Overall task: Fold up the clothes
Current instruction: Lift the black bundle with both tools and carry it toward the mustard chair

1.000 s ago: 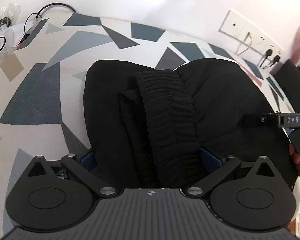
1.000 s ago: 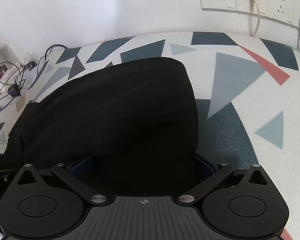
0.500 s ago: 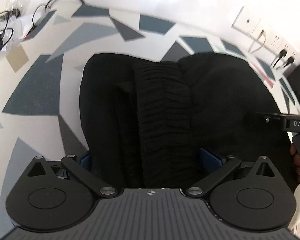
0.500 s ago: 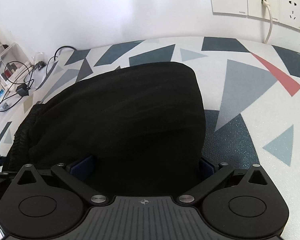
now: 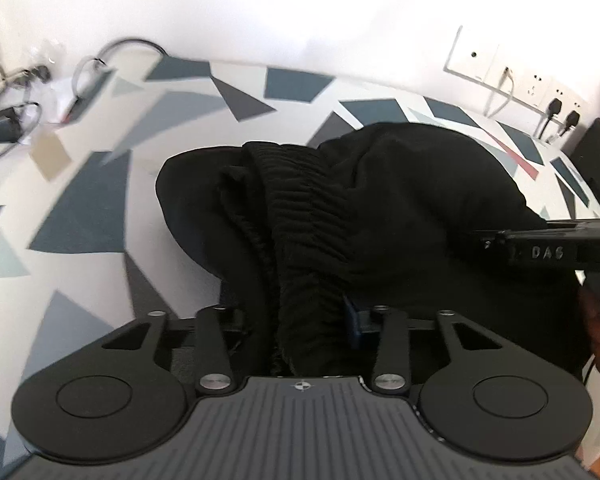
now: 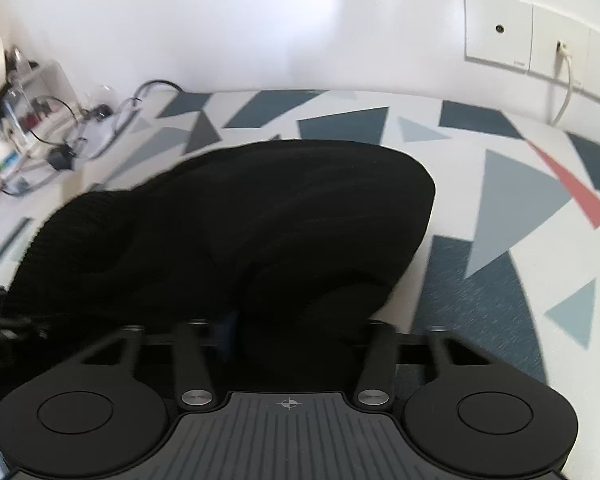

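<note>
I have just closed both jaws, the left gripper (image 5: pixel 300 316) pinching the ribbed waistband and the right gripper (image 6: pixel 295 320) pinching the near edge of the black garment (image 5: pixel 400 208) on the patterned table (image 5: pixel 83 216), so next I must lift both together and fold.

One black garment (image 5: pixel 400 208), two claws (image 5: pixel 300 320), three wall plates (image 6: pixel 496 28)

Surface (image 5: pixel 79 216): white, with grey, blue and red triangles.
On it: black garment (image 5: pixel 420 208); cables (image 5: pixel 15 120) at left edge.
</note>
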{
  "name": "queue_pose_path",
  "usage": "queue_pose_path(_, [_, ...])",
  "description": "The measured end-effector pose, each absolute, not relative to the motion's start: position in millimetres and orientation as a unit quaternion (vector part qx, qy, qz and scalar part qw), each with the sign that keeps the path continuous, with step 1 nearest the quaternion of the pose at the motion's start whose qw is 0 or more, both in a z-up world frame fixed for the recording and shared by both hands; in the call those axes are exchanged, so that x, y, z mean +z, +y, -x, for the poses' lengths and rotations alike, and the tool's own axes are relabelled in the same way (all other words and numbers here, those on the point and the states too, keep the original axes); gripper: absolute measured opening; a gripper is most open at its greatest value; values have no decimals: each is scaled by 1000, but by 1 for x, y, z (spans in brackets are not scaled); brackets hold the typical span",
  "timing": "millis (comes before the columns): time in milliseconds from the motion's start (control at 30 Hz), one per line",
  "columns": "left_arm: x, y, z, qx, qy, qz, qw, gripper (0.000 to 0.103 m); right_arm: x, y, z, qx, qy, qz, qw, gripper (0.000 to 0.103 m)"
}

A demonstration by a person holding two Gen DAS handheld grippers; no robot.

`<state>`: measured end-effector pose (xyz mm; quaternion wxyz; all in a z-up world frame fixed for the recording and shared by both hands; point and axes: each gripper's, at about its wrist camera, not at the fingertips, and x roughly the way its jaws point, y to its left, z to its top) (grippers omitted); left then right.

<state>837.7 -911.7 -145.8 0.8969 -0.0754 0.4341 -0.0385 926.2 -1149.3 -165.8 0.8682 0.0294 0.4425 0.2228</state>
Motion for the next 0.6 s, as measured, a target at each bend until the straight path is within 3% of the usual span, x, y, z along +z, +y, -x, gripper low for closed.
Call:
queue_pose_path(100, [-131, -907, -825, -27, 411, 86, 907, 31, -150, -1150, -917, 242, 423, -57, 871, 22])
queue_pose_path(367, [-79, -884, -795, 29, 343, 93, 934, 30, -99, -1130, -900, 299, 329, -82, 892, 20])
queue_pose_path(600, [-49, -856, -743, 126, 308, 107, 937, 30, -72, -1092, -901, 388, 295, -71, 870, 20])
